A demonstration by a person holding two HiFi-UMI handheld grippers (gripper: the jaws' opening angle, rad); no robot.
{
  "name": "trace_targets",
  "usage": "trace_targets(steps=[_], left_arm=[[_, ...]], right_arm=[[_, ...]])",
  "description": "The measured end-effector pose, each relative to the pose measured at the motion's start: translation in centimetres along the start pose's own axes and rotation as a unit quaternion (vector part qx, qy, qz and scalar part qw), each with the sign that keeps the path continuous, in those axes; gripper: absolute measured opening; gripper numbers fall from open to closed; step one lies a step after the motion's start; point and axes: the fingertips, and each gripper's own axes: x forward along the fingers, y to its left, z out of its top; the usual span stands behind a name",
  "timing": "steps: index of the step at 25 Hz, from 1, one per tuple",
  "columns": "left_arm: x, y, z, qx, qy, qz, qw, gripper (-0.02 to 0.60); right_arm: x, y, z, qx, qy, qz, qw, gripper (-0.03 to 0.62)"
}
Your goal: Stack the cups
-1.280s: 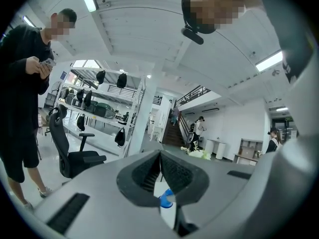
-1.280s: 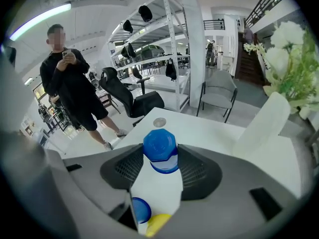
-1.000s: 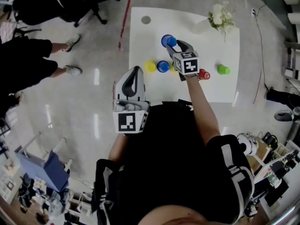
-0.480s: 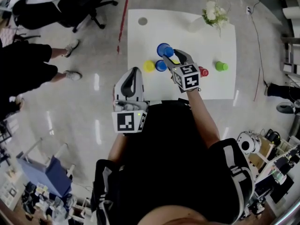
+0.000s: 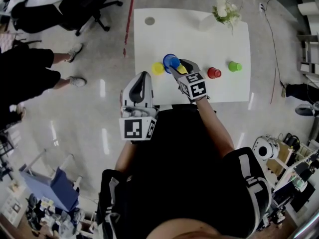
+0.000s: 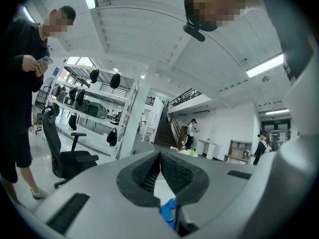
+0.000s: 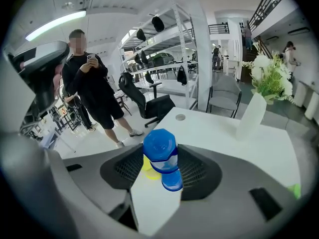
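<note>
Where the right gripper (image 5: 175, 66) reaches out over the white table (image 5: 199, 39), a blue cup (image 7: 160, 148) sits clamped between its 2 jaws, base up and mouth down. Both pads press the cup's sides, so the grip is firm. Just below it in the right gripper view stands a 2nd blue cup (image 7: 172, 179), also mouth down on the tabletop; whether the 2 cups touch cannot be told. A yellow cup (image 7: 144, 169) stands on the table just beside them, toward the left edge. From the head view, another bit of yellow shows against the right gripper's far finger, too hidden to say more.

Further right along the same part of the table, a red cup (image 5: 214, 73) and a green cup (image 5: 234, 66) stand near each other, well apart from the blue pair. At the far right corner is a white vase of pale flowers (image 5: 224, 9), and a small round hole (image 5: 149, 20) marks the far left corner.

The left gripper (image 6: 160, 156) is held low on the near side of the table, over the floor, with its jaws clenched tip to tip and nothing between them.

Beyond the table's left side, a person in black (image 7: 94, 93) stands on the glossy floor, and a black office chair (image 7: 149, 103) is near that person.
</note>
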Motion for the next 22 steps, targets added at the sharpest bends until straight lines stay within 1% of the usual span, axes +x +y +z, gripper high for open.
trace_targets(steps=[3,5,10,16,22], left_arm=[[0.1,0.2,0.0,0.007,-0.005,-0.001,1.0000,0.021],[0.0,0.3,0.2,0.002,-0.009,0.001,1.0000,0.021],[-0.5,0.8,-0.1,-0.010,0.004,0.006,0.9999,0.021],[-0.9,1.2,-0.1,0.001,0.000,0.002,1.0000,0.021],[-1.2,0.8,0.3,0.012,-0.002,0.002,0.9999,0.021]], right_arm=[[0.8,0.4,-0.8,-0.003,0.012,0.006,1.000,0.230],[1.0,0.7,-1.6,-0.007,0.027,0.009,1.000,0.230],[1.9,1.3,-3.0,-0.005,0.051,0.014,0.999,0.230],[2.7,1.5,-3.5,-0.006,0.064,0.014,0.998,0.230],[2.7,1.2,-3.6,-0.007,0.070,0.010,0.998,0.230]])
